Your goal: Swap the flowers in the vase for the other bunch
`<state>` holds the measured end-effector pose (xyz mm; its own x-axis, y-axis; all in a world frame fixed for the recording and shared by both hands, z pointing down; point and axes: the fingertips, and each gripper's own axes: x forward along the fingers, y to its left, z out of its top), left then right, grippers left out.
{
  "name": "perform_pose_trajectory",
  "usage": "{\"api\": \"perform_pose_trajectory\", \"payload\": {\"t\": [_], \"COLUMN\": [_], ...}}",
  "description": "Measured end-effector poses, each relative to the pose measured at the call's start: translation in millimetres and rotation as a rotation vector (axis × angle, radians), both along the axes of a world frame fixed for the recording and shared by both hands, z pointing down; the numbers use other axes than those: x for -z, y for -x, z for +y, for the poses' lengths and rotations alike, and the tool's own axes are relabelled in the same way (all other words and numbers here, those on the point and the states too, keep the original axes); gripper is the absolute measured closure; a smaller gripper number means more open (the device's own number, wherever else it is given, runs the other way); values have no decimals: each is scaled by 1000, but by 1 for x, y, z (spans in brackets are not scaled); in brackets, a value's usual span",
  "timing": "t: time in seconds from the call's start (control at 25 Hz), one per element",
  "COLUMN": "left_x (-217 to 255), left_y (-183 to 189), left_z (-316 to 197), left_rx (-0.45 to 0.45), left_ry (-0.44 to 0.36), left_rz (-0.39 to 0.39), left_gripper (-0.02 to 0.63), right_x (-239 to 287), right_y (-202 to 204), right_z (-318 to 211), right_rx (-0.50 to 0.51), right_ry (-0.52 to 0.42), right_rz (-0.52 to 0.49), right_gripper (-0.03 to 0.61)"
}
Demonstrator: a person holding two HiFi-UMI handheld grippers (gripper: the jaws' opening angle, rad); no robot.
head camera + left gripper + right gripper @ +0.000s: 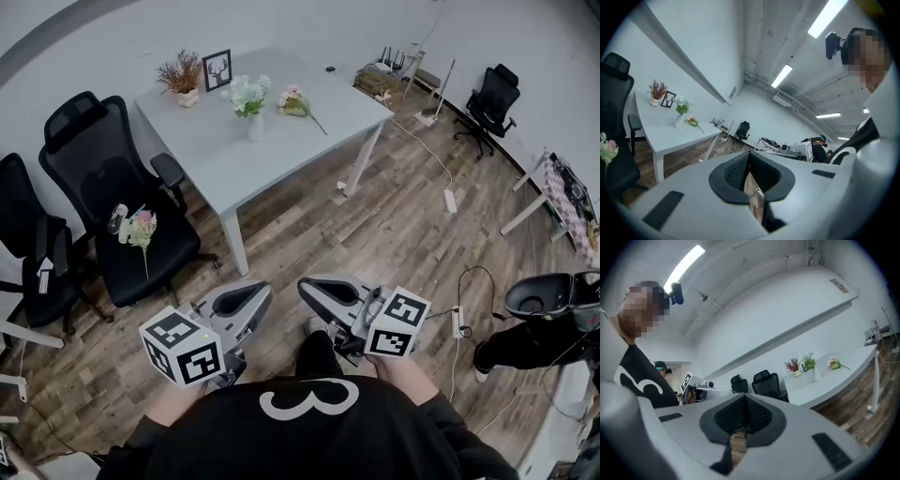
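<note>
A white vase (256, 127) with white and green flowers (248, 94) stands on the grey table (206, 150). A pink bunch (294, 102) lies on the table just right of the vase. Another pink bunch (142, 228) rests on the seat of a black chair (112, 187) left of the table. Both grippers are held close to my body, far from the table. My left gripper (258, 292) and right gripper (311, 289) are both shut with nothing in them. The left gripper view shows the vase (678, 121) far off, and so does the right gripper view, where the vase (816, 376) is small.
A dried plant in a pot (183, 77) and a picture frame (217, 68) stand at the table's back. A second black chair (23, 253) is at the far left, and another chair (492, 98) at the far right. Cables and a power strip (450, 200) lie on the wooden floor.
</note>
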<state>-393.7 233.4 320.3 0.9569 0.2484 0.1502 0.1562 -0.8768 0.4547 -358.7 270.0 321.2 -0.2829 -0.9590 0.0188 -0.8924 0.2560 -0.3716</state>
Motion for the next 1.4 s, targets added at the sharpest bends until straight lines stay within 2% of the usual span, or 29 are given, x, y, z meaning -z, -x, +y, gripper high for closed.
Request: {"api": "perform_pose_trajectory", "payload": {"t": [0.24, 0.4, 0.64, 0.8, 0.92, 1.04, 1.28, 1.4], "left_x": [-17, -29, -26, -23, -23, -24, -36, -40], "left_y": [-65, -127, -230, -276, -291, -291, -279, -281], "left_z": [-17, -37, -62, -65, -70, -88, -155, -198], "left_rx": [59, 109, 134, 151, 173, 216, 301, 334], "left_ry": [14, 32, 21, 16, 21, 26, 70, 92], "left_rz": [-49, -84, -82, -84, -82, -96, -76, -64], "left_gripper": [601, 601, 602, 601, 601, 601, 601, 601], "right_x": [-13, -20, -21, -17, -12, -7, -17, -17], "right_y": [-76, -142, -238, -286, -310, -318, -310, -313], "right_z": [-17, -37, -65, -68, -75, -92, -153, -193], "right_rx": [12, 37, 73, 96, 113, 136, 216, 223], "right_ry": [-22, -27, -25, -21, -20, -42, -26, -21], "right_rz": [-69, -91, -67, -35, -1, 1, 22, 24], "right_gripper": [571, 570, 569, 569, 569, 569, 569, 568]}}
